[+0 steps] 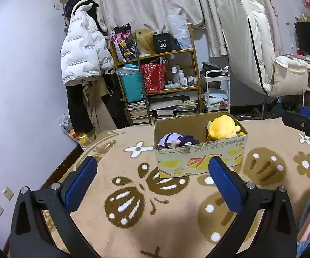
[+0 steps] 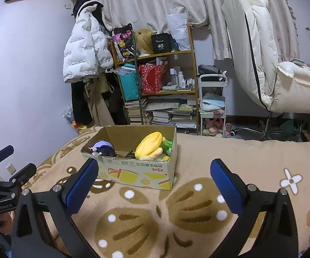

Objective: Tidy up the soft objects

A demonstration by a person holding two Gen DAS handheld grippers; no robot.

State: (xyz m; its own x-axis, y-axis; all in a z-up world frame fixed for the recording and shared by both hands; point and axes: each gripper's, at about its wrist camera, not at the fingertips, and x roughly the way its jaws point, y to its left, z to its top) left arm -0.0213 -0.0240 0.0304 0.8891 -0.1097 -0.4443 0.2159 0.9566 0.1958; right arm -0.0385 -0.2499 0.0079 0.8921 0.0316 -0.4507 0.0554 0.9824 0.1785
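An open cardboard box [image 1: 200, 158] stands on the tan patterned blanket [image 1: 133, 193]. In it lie a yellow plush toy [image 1: 221, 126] on the right and a purple-and-navy plush doll [image 1: 176, 140] on the left. In the right wrist view the box [image 2: 137, 172] holds the yellow plush [image 2: 150, 145], the purple doll [image 2: 103, 147] and a green soft item [image 2: 167, 145]. My left gripper [image 1: 153, 164] is open and empty, just in front of the box. My right gripper [image 2: 155, 166] is open and empty, near the box front. The left gripper also shows at the left edge [image 2: 8, 161].
Beyond the bed stand a cluttered wooden shelf [image 1: 155, 73] with bags and books, a hanging white puffer jacket [image 1: 84, 49], a white trolley [image 1: 217, 90] and a cream recliner chair [image 1: 262, 60]. The blanket's left edge [image 1: 68, 161] drops to the floor by the wall.
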